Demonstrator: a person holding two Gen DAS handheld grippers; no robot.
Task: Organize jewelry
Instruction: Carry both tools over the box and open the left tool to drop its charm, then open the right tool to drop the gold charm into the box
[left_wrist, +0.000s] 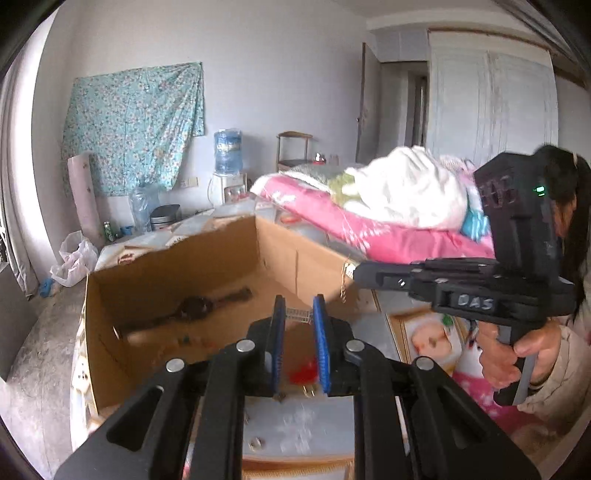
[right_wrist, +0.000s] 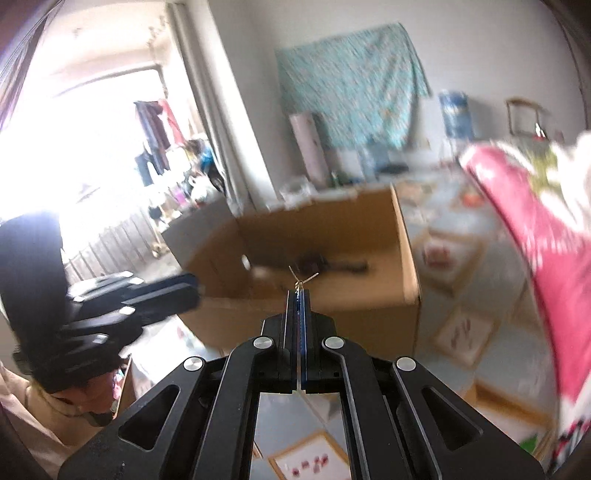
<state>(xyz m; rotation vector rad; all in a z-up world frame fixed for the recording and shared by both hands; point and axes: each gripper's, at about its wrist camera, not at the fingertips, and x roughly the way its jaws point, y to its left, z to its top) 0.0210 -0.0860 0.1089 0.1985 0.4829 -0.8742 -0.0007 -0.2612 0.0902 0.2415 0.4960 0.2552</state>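
Note:
My left gripper (left_wrist: 299, 300) is shut on a small silver jewelry piece (left_wrist: 299, 316), pinched between its blue pads above the open cardboard box (left_wrist: 177, 266). A dark wristwatch (left_wrist: 195, 308) lies on the box floor, and a red trinket (left_wrist: 304, 373) shows lower down between the fingers. My right gripper (left_wrist: 355, 273) comes in from the right, shut on a thin gold chain (left_wrist: 343, 286) that dangles from its tip. In the right wrist view, that gripper (right_wrist: 298, 293) is fully shut, and the gold chain (right_wrist: 301, 280) pokes out above the box (right_wrist: 332, 236). The left gripper (right_wrist: 195, 290) is at the left.
A pink quilt (left_wrist: 332, 218) with a white bundle (left_wrist: 406, 184) lies to the right of the box. A person's hand (left_wrist: 517, 350) grips the right tool's handle. A water dispenser (left_wrist: 228, 155), a bin and a plastic bag (left_wrist: 74, 262) stand along the far wall.

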